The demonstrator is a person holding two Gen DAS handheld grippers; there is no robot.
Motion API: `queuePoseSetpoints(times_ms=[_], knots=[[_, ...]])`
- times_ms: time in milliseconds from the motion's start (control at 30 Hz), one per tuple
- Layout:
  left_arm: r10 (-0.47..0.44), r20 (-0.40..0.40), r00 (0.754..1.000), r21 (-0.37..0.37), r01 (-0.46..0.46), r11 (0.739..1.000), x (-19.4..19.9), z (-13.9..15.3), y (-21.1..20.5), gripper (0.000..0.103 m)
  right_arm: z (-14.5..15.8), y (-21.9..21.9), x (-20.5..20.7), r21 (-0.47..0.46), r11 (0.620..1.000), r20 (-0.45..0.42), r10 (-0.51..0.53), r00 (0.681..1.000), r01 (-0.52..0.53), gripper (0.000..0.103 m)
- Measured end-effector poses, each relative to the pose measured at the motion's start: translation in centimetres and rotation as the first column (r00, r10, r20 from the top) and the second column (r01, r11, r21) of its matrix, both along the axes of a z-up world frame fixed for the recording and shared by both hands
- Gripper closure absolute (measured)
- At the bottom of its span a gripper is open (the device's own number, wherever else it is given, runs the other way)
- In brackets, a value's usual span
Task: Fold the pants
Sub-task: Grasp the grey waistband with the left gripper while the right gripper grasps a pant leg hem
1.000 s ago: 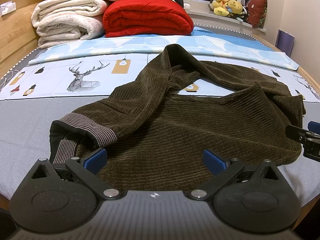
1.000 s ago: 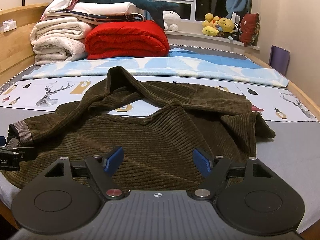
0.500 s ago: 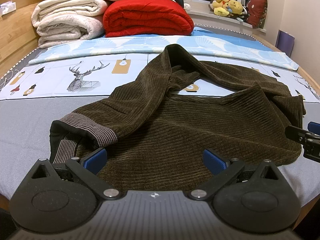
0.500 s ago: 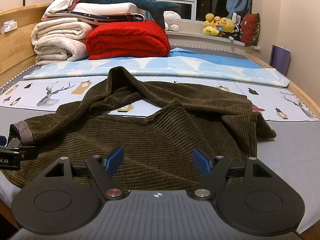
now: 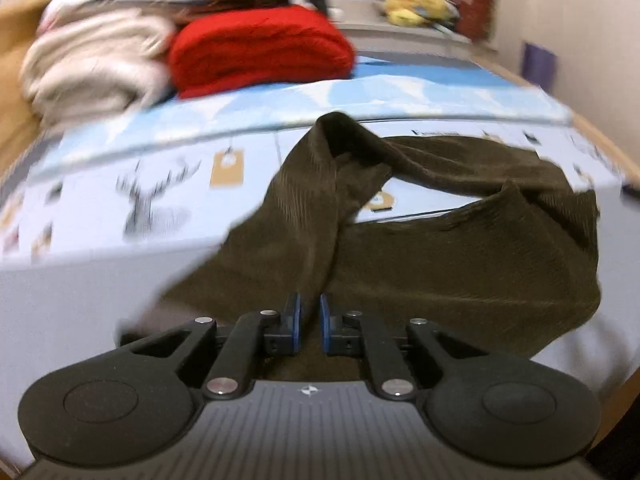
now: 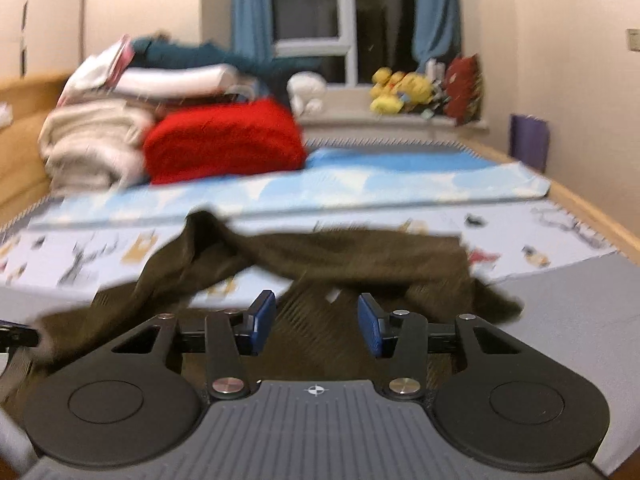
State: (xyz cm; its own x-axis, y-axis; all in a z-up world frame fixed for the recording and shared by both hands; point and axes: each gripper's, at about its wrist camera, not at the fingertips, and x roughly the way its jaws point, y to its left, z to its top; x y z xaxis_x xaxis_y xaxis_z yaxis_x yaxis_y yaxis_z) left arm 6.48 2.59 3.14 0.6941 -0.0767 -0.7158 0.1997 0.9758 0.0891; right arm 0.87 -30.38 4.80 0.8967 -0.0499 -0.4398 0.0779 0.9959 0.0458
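Observation:
Dark brown corduroy pants (image 5: 460, 272) lie crumpled across the bed, one leg looping away toward the blankets. My left gripper (image 5: 310, 320) sits at their near edge with its jaws closing; a ridge of cloth is pinched between the blue pads and rises out of them. In the right wrist view the pants (image 6: 360, 256) spread ahead of my right gripper (image 6: 316, 320). Its jaws are closing too and stand about half apart, with corduroy between the pads (image 6: 262, 316) but no clear press on it. The left gripper's tip (image 6: 16, 336) shows at the far left edge.
The grey sheet (image 5: 80, 292) and a blue printed cover (image 6: 400, 188) lie under the pants. A red folded blanket (image 5: 260, 48) and cream blankets (image 5: 92, 64) are stacked at the far end. Plush toys (image 6: 400, 92) sit on the sill. The wooden bed rail (image 6: 592, 216) runs along the right.
The left jaws went from wide apart to nearly closed on the pants' near edge. The right jaws narrowed. Both cameras rose and moved, blurring the views, and the cloth near the left gripper is drawn up.

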Motion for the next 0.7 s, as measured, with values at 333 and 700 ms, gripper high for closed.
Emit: queuePoseSetpoints(times_ms=[333,700], knots=[[-0.228,-0.215,0.950,0.118,0.257,0.959,5.5,-5.0,1.7,0.028,-4.1,-11.1,9.9,0.032,0.980,-0.283,-0.181,0.942,0.198,0.048],[-0.210,-0.278,0.937,0.226,0.276,0.934,11.8,-7.1,3.9,0.091,-10.4,-13.0,16.4,-0.038,0.985,-0.472,-0.165,0.866,0.167,0.045]])
